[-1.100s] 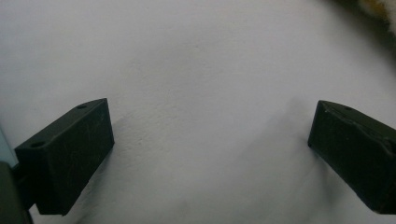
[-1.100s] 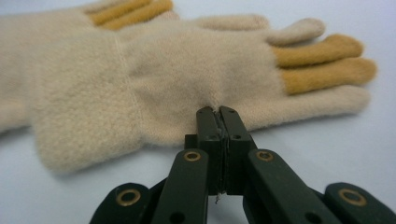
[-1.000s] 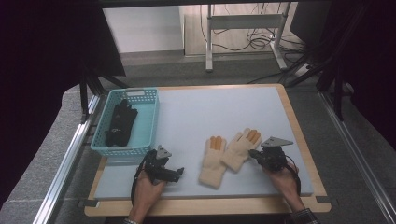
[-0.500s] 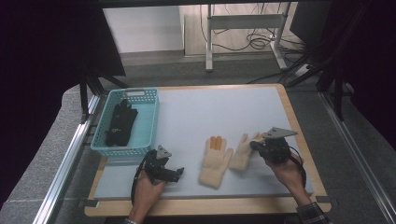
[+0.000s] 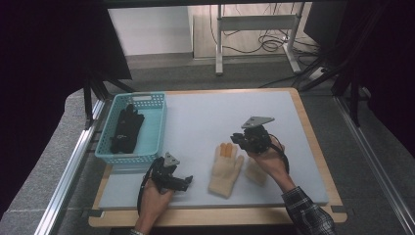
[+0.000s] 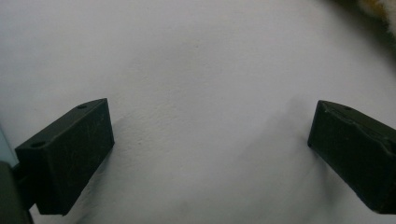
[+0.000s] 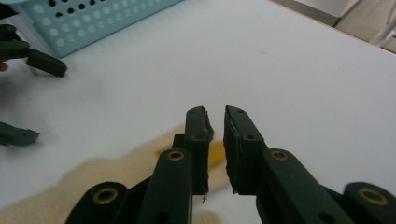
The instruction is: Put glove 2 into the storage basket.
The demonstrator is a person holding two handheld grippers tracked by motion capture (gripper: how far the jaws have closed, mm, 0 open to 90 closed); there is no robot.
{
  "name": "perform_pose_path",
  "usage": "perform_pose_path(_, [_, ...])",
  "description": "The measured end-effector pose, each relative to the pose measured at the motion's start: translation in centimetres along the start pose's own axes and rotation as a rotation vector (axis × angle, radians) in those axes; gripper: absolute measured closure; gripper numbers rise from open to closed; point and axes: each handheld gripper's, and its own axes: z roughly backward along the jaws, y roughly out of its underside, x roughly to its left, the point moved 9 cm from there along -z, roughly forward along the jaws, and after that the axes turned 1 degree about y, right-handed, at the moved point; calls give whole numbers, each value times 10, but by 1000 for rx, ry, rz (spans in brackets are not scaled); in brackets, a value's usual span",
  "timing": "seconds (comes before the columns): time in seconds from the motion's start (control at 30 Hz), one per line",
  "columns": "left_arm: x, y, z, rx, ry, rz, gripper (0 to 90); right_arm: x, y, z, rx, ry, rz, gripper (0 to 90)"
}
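Right gripper (image 5: 238, 139) lifted off the cream knitted glove with orange fingertips (image 5: 224, 168) and shifted toward the far side; its jaws have just been opening, now a narrow slit, nothing between them. Second cream glove (image 5: 256, 171) lies just right of the first, mostly hidden under the right hand (image 5: 266, 155). Left gripper (image 5: 187, 181) sits at the near edge of the grey table mat (image 5: 205, 117), jaws spread wide over bare mat. Light blue plastic basket (image 5: 155, 128) at left holds black gloves (image 5: 126, 127), seen in high view. Right gripper view shows the basket wall (image 7: 93, 23), blurred glove fingertips (image 7: 215, 151) below the jaws. Left gripper view catches a cut-off cream glove corner (image 6: 384, 10).
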Motion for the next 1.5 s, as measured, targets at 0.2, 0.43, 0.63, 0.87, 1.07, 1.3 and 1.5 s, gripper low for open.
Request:
perform_pose_path(0.2, [0, 0, 0, 4, 0, -1, 4, -32, 51, 34, 32, 64, -92, 647])
perform_pose_path(0.43, [0, 0, 0, 0, 0, 3, 4, -52, 115, 67, 65, 138, -194, 543])
perform_pose_path(0.63, [0, 0, 0, 0, -1, 3, 4, -50, 128, 62, 59, 116, -189, 493])
perform_pose_path(0.87, [0, 0, 0, -1, -1, 3, 4, -46, 136, 41, 80, 72, -191, 808])
perform_pose_path(1.07, [0, 0, 0, -1, -1, 3, 4, -42, 131, 46, 99, 100, -161, 865])
perform_pose_path(1.3, [0, 0, 0, 0, 0, 3, 4, -38, 97, 79, 107, 136, -93, 860])
perform_pose_path(1.5, [0, 0, 0, 0, -1, 3, 4, -31, 78, 55, 143, 124, -53, 853])
